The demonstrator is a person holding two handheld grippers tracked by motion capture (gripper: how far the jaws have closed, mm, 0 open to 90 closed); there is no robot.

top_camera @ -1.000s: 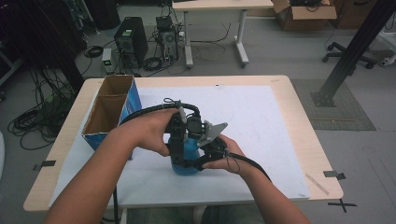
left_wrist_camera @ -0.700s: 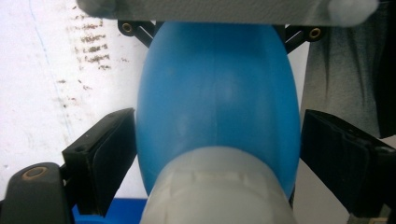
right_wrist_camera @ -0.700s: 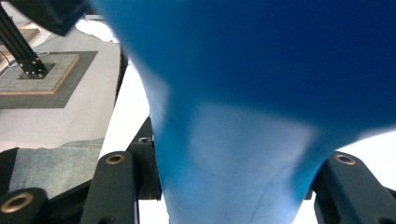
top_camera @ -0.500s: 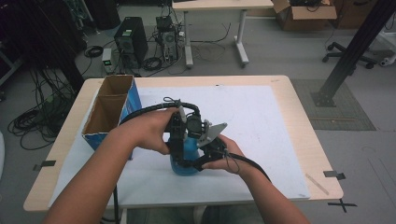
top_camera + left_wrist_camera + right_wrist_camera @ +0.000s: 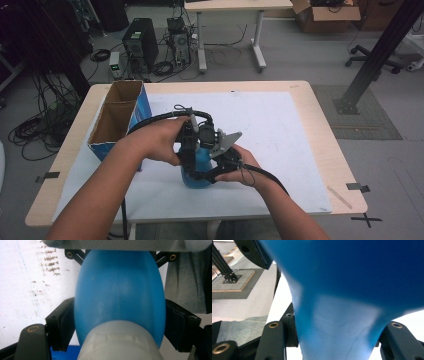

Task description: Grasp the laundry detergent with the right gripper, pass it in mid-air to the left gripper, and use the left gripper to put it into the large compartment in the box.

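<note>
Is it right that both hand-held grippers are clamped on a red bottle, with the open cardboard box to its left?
Not quite: the bottle is blue, not red, as the left gripper view shows. The left hand-held gripper and right hand-held gripper do clamp it, and the open cardboard box is on its left.

left hand-held gripper (image 5: 120,322) | jaws press both sides of blue bulb (image 5: 120,290); white sheet (image 5: 30,285) beneath

Hardly anything is changing around the blue bottle (image 5: 197,172)

The left gripper (image 5: 189,150) and right gripper (image 5: 216,165) are shifting only a touch beside the cardboard box (image 5: 117,120), both remaining clamped on it.
</note>
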